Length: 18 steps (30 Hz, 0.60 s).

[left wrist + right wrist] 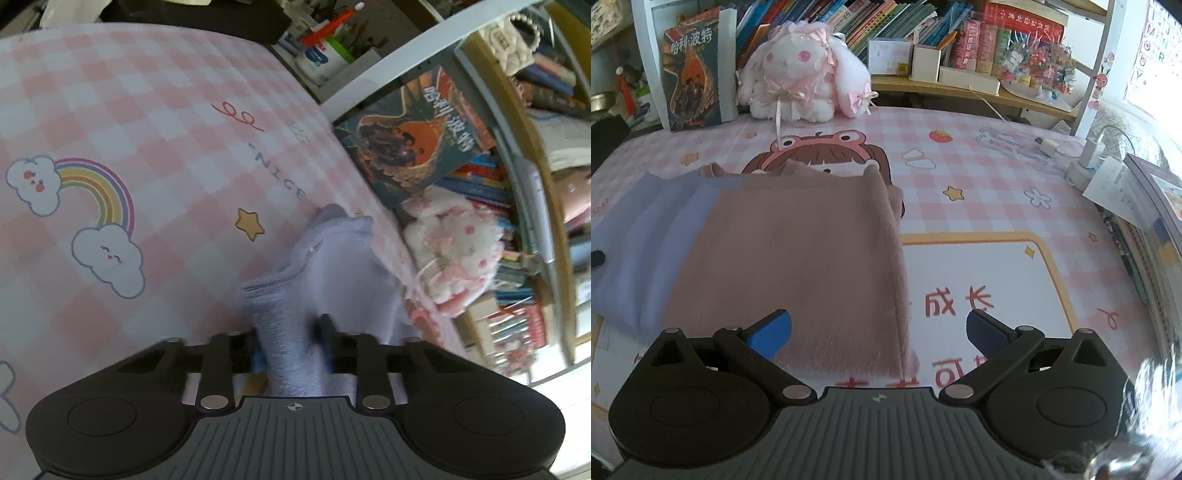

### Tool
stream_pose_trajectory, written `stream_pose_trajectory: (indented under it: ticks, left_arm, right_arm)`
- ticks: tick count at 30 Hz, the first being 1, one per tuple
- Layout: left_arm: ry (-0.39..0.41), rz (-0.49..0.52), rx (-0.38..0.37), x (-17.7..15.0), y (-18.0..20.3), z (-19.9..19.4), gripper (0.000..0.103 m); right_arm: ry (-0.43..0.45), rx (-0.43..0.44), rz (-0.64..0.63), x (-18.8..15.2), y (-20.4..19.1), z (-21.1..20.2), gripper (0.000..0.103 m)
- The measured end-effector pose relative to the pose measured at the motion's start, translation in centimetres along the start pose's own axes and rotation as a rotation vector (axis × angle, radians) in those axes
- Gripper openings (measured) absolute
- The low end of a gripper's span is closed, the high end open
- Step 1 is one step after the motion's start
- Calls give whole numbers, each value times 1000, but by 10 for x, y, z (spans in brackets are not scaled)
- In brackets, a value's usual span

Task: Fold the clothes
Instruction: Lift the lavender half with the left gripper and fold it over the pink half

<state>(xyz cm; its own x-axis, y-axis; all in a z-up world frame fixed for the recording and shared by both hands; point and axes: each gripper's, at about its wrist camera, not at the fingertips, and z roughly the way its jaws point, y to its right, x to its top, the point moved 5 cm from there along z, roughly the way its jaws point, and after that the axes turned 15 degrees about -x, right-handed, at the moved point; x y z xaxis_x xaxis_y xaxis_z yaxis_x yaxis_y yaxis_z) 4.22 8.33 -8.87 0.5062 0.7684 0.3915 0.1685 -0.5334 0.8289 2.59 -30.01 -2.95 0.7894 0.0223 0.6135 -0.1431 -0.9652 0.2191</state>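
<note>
The left gripper point(291, 336) pinches pale lilac cloth point(325, 258) above the pink checked tablecloth point(147, 110) reading "NICE". The right gripper point(879, 332) gapes empty over a folded mauve knitted garment point(805, 251); white plush rabbit point(805, 81) at twelve o'clock.

child's bedroom (plush bunny point(803, 70), bookshelf point(923, 22))

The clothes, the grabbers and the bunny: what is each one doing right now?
Left gripper: shut on the lavender garment.
Lavender garment: bunched and lifted at the pinched end.
Right gripper: open, holding nothing.
Brown garment: folded flat on the table, overlapping the lavender one.
Plush bunny: sitting upright at the back of the table.
Book: standing upright beside the bunny.
</note>
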Motion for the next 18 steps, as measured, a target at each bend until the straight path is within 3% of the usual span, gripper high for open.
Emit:
stream_pose_trajectory:
  ticks: [4, 9, 18]
  left_arm:
    - [27, -16, 3, 5, -5, -2, 13]
    - [129, -26, 72, 24, -18, -22, 13]
    - [171, -51, 107, 31, -25, -31, 13]
  right_arm:
    - [1, 40, -1, 12, 1, 14, 99]
    - [0, 128, -33, 36, -7, 36, 92]
    - [2, 328, -110, 77, -37, 64, 91]
